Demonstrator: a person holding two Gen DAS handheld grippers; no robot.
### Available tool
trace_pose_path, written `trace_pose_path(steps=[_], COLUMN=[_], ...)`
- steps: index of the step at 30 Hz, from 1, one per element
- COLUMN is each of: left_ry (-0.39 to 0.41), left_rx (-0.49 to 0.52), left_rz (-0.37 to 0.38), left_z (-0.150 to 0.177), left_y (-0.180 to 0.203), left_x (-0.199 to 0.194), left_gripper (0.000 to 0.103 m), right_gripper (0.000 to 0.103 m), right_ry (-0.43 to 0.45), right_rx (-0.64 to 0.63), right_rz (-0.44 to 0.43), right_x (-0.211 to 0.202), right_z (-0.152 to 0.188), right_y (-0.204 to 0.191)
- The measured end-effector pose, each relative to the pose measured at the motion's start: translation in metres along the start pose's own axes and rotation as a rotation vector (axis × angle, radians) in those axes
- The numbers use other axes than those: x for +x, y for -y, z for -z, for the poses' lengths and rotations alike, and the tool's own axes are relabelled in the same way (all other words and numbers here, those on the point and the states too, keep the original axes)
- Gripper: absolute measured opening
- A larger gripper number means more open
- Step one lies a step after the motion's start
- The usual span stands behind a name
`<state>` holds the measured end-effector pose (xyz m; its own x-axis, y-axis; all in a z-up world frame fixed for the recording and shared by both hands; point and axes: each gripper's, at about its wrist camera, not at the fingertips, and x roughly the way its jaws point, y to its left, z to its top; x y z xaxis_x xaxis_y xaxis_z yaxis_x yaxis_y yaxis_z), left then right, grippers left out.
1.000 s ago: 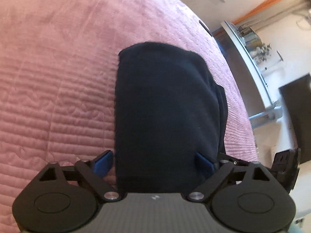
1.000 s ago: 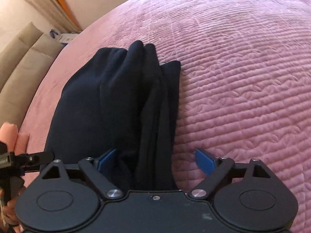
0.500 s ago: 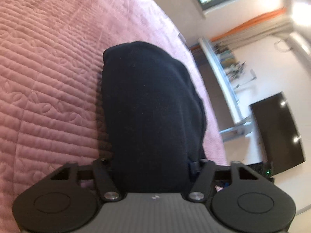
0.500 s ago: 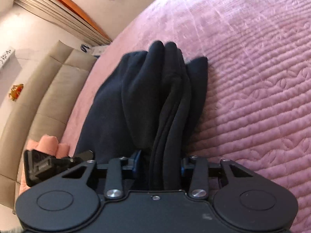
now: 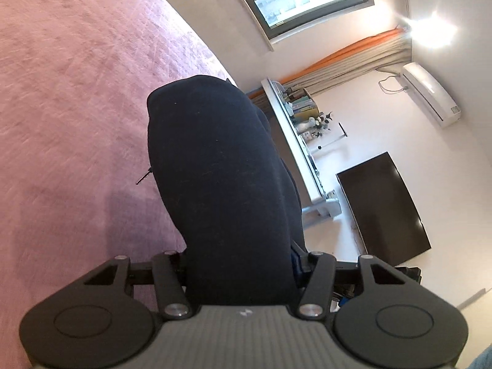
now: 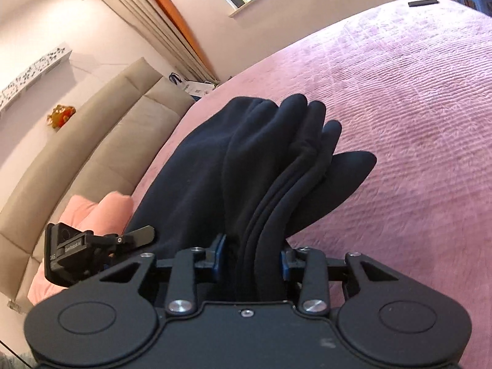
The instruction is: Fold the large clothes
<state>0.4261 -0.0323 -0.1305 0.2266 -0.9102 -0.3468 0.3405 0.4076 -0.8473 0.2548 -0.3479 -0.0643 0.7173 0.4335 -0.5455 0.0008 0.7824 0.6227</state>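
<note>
Pink bedspread under us. Both our grippers, left and right, clamp the dark garment. Only the right view shows its stacked folds.

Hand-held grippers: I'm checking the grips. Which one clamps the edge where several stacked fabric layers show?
The right hand-held gripper: its blue pads pinch the navy garment where separate folded edges fan out. The left hand-held gripper holds a smooth, rounded fold.

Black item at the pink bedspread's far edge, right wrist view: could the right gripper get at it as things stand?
Probably not yet: the right gripper is shut on the folded navy garment, and the black item lies far across the pink bedspread.
</note>
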Motion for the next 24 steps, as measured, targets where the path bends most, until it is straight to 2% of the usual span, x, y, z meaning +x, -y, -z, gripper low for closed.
trace_pose_path(steps=[4,11,12,13,15,16,19,22,24], left_ry=[-0.017,0.003,0.031,0.052,0.094,0.115,0.18,0.293,0.335], left_rx=[-0.023,-0.085,-0.107,-0.125,-0.091,-0.061,0.02,0.128,0.167], left_rz=[-0.031,-0.123,-0.085,-0.051,-0.061,-0.072,-0.161,-0.294,-0.34], left_z=[0.039,0.097,0.101,0.104,0.108,0.112,0.124,0.135,0.141], left_y=[-0.017,-0.105,-0.114,-0.119,-0.117,-0.113,-0.095,-0.063,-0.043], left_x=[-0.033,-0.022,-0.027,-0.032,-0.045,-0.052,-0.077,-0.109,-0.122], left_gripper=[0.057,0.06,0.06,0.061,0.062,0.062,0.06,0.057,0.057], right_gripper=[0.042,0.042,0.043,0.049,0.06,0.07,0.073,0.075,0.075], right_ry=[-0.04,-0.118,-0.104,-0.086,-0.068,-0.063,-0.024,0.078,0.14], right_rx=[0.009,0.029,0.031,0.032,0.017,-0.004,-0.079,-0.199,-0.289], right_rz=[0.015,0.055,0.048,0.02,0.005,0.02,0.06,0.151,0.198], right_x=[0.003,0.052,0.051,0.048,0.041,0.038,0.02,-0.008,-0.018], right_z=[0.042,0.112,0.117,0.12,0.122,0.123,0.117,0.119,0.119], right_y=[-0.018,0.019,0.023,0.026,0.028,0.027,0.024,0.006,-0.015])
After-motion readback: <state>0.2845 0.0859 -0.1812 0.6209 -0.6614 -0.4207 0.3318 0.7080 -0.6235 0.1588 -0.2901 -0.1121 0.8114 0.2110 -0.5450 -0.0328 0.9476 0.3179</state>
